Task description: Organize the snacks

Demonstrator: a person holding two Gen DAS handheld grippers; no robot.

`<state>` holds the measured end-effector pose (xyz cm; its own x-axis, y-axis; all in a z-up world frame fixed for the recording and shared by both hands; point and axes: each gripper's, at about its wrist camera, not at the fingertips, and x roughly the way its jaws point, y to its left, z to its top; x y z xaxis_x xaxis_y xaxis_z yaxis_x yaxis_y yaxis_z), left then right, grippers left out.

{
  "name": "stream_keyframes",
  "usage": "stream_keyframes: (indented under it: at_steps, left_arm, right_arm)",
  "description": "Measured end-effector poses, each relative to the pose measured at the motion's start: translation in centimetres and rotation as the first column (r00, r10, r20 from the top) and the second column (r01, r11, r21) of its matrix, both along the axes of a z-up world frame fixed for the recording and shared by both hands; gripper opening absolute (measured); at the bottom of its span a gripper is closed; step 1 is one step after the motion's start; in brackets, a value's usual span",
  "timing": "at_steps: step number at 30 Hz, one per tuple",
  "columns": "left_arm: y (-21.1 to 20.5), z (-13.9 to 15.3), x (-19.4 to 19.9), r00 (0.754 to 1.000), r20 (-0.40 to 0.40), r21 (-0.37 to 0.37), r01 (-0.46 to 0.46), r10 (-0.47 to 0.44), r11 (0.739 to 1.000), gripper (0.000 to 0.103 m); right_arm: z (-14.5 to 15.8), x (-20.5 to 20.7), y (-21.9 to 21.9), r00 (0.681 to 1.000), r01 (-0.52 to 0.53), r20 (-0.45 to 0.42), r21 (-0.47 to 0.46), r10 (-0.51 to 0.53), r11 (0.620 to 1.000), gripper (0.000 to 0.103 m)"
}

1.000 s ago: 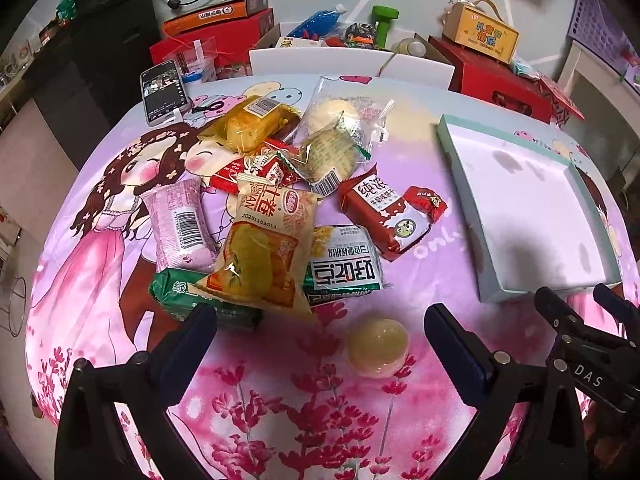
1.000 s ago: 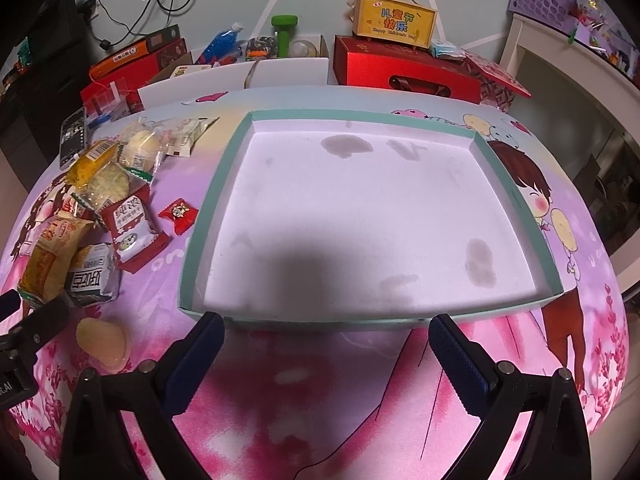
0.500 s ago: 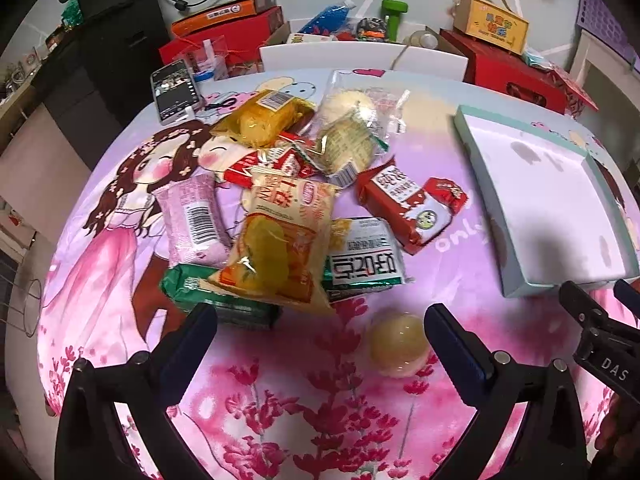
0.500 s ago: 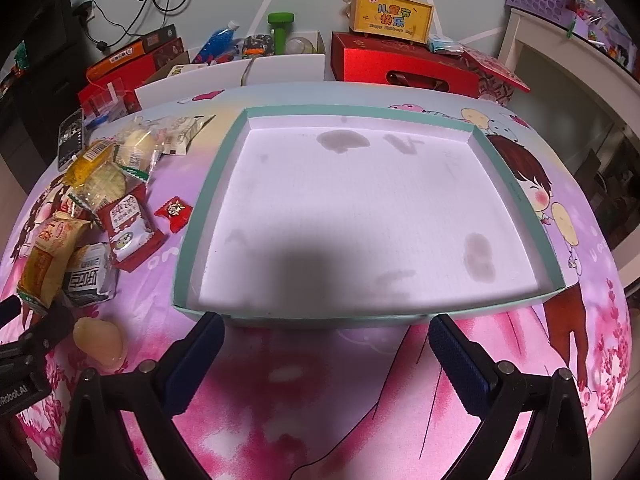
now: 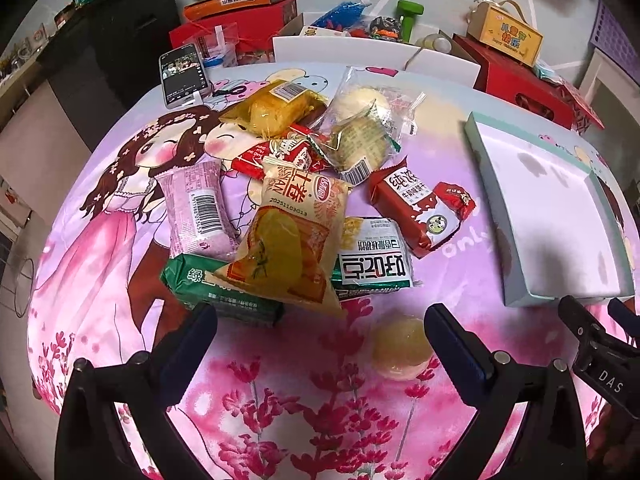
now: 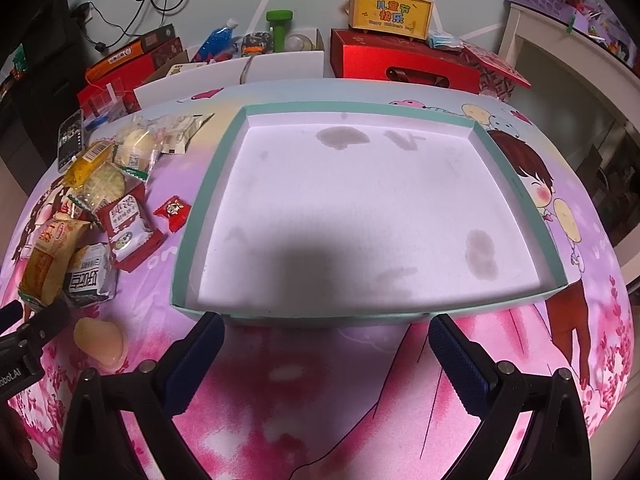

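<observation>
A heap of wrapped snacks lies on the pink cartoon tablecloth: an orange-yellow packet (image 5: 292, 240), a green packet (image 5: 192, 280), a pink packet (image 5: 198, 212), a white-green packet (image 5: 374, 260), a red packet (image 5: 416, 208). A pale round jelly cup (image 5: 400, 346) sits alone nearest me, also in the right wrist view (image 6: 100, 340). My left gripper (image 5: 320, 328) is open and empty just in front of the heap. A shallow teal-rimmed box (image 6: 208, 200) with a white floor holds nothing. My right gripper (image 6: 324, 340) is open and empty at its near wall.
A phone (image 5: 182, 74) lies at the far left of the table. Red gift boxes (image 6: 404, 66), a yellow carton (image 6: 390, 10), a green bottle (image 6: 279, 26) and white trays (image 5: 340, 50) crowd the back edge. A small red candy (image 6: 172, 212) lies beside the box.
My left gripper has moved leftward and a little closer to the heap; the jelly cup now sits near its right finger. The right gripper has edged slightly toward the box.
</observation>
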<state>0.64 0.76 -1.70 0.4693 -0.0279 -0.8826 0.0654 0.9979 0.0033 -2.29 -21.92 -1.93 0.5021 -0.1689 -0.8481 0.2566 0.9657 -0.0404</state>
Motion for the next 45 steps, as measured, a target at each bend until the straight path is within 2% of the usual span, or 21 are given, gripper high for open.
stream_keyframes:
  at_steps: [13, 22, 24, 29, 35, 39, 45]
  left_arm:
    - [0.7, 0.5, 0.1, 0.999, 0.008, -0.032, -0.033, 0.034, 0.999, 0.103]
    - [2.2, 1.4, 0.2, 0.996, 0.027, -0.065, -0.082, 0.084, 0.994, 0.103]
    - [3.2, 1.6, 0.2, 0.993, 0.032, -0.082, -0.107, 0.110, 0.991, 0.103]
    - [6.5, 1.5, 0.4, 0.977, 0.014, -0.112, -0.210, 0.212, 0.971, 0.103]
    - [8.6, 0.6, 0.5, 0.962, -0.033, -0.144, -0.273, 0.271, 0.951, 0.103]
    - [8.6, 0.7, 0.5, 0.964, -0.031, -0.153, -0.265, 0.264, 0.952, 0.103]
    - [6.3, 0.8, 1.5, 0.986, -0.021, -0.127, -0.169, 0.167, 0.978, 0.103]
  right_arm:
    - [0.2, 0.0, 0.0, 1.000, -0.003, 0.005, 0.005, 0.003, 1.000, 0.103]
    - [0.2, 0.2, 1.6, 0.999, -0.045, 0.014, -0.023, 0.046, 0.999, 0.103]
    - [0.5, 0.2, 2.4, 0.997, -0.070, 0.031, -0.027, 0.071, 0.997, 0.103]
    - [1.1, 0.7, 6.1, 0.973, -0.215, 0.091, 0.015, 0.213, 0.976, 0.103]
    - [0.7, 1.4, 9.8, 0.941, -0.329, 0.104, 0.053, 0.322, 0.943, 0.103]
    - [0.1, 1.2, 11.5, 0.918, -0.391, 0.105, 0.086, 0.382, 0.916, 0.103]
    - [-1.4, 1.7, 12.6, 0.905, -0.425, 0.064, 0.128, 0.421, 0.896, 0.100]
